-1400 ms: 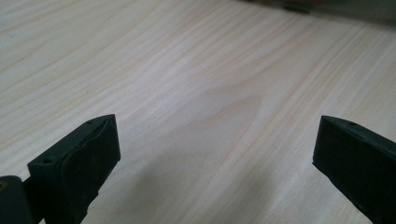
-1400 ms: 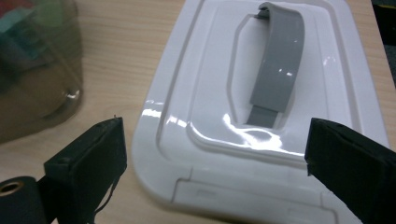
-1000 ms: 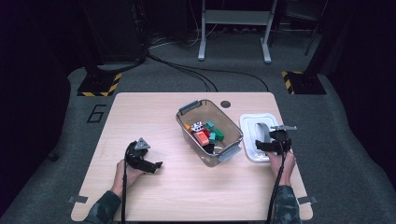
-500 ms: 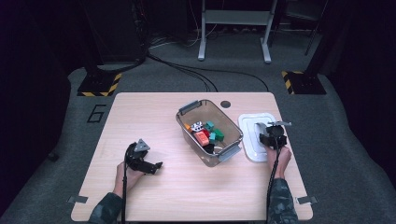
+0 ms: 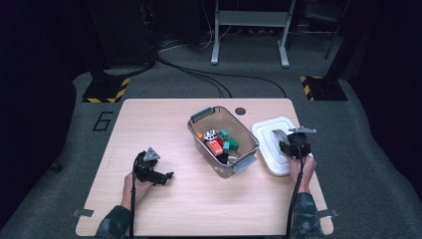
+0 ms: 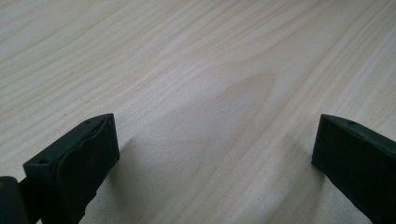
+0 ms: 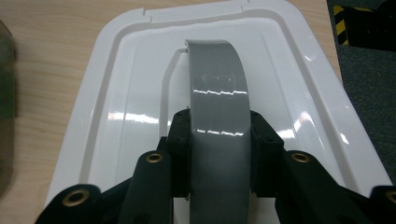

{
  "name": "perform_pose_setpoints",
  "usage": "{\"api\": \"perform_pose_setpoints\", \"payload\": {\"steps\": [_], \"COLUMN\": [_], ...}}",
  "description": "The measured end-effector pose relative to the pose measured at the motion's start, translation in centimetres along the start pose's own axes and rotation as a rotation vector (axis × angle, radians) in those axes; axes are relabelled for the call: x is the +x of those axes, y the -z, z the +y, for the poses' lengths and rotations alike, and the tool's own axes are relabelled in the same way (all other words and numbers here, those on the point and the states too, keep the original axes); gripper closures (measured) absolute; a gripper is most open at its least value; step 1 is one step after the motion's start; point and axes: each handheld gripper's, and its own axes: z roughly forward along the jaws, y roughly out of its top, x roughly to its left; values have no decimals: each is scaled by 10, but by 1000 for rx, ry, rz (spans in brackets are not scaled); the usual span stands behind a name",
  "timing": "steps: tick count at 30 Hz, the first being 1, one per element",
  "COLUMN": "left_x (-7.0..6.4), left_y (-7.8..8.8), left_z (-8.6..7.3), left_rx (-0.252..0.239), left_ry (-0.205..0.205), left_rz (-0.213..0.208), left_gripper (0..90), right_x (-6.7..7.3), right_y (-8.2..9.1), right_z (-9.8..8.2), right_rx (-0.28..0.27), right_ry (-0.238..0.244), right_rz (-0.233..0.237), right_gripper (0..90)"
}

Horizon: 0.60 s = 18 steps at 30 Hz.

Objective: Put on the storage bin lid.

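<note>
Right gripper (image 7: 219,154) pinching grey handle (image 7: 217,100) of white lid (image 5: 268,130) by table's right edge; open toy bin (image 5: 221,142) just left. Left gripper (image 5: 160,178) spread, idle.

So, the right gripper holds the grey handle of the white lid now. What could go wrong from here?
1. The right gripper pinches the handle near one end, so the lid may tilt or swing when lifted.
2. The handle looks glossy, so the jaws might slip.
3. The clear bin of toys stands close beside the lid; a swinging lid could knock it. The left gripper rests open, far away on the table, and cannot steady it.
</note>
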Motion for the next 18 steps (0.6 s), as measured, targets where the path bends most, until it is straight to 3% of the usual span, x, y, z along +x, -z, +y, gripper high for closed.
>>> {"api": "perform_pose_setpoints", "payload": {"steps": [10, 18], "left_x": [0, 0], "left_y": [0, 0], "left_z": [0, 0], "left_rx": [-2, -3], "left_ry": [0, 0], "left_rz": [1, 2], "left_gripper": [4, 6], "right_x": [-8, -11], "right_y": [23, 52], "right_z": [10, 31], "right_rx": [-20, -54], "right_ry": [2, 17], "right_rz": [-19, -52], "right_gripper": [667, 667]}}
